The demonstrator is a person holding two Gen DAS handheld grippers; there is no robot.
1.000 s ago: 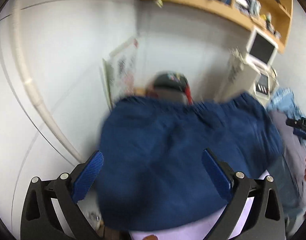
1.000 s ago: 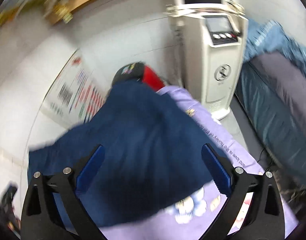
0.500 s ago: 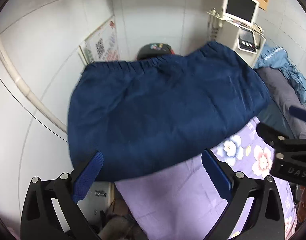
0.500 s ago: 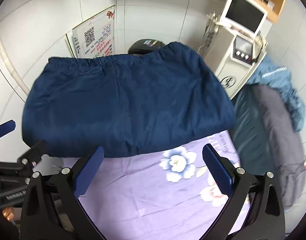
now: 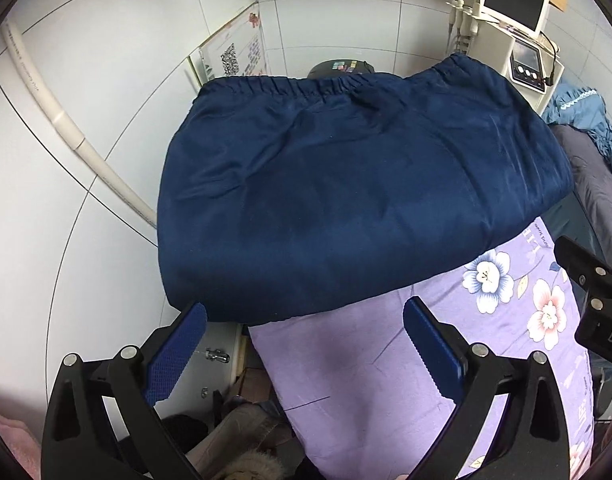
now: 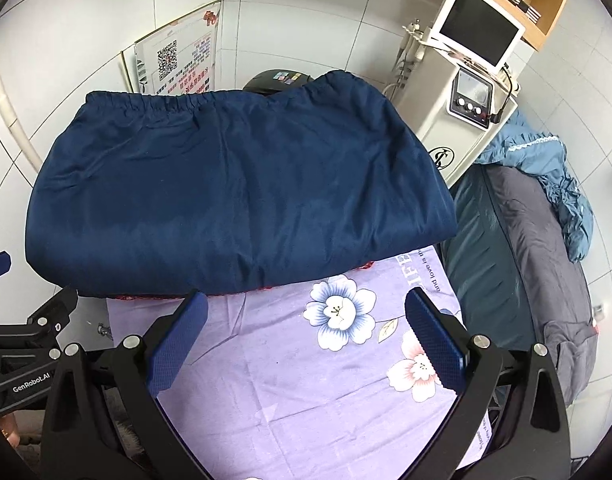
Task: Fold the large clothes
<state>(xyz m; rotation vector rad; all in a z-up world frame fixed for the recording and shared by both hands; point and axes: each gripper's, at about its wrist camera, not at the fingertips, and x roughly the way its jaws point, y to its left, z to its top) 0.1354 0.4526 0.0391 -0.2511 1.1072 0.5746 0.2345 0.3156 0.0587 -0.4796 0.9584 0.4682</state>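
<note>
A navy blue garment with an elastic waistband lies folded flat across the far end of the purple flowered sheet. Its waistband edge faces the wall. My left gripper hovers open just short of the garment's near left corner, holding nothing. My right gripper is open too, above the bare sheet in front of the garment's near edge. A thin red strip peeks from under the fold on the right.
A beige machine with a screen stands right of the surface by the wall. A grey and teal bed with blue bedding lies further right. A leaning sign and white pipe stand at the tiled wall.
Both grippers have pulled back and down from the garment, which was close and blurred between the fingers a second ago and now lies still on the sheet.
</note>
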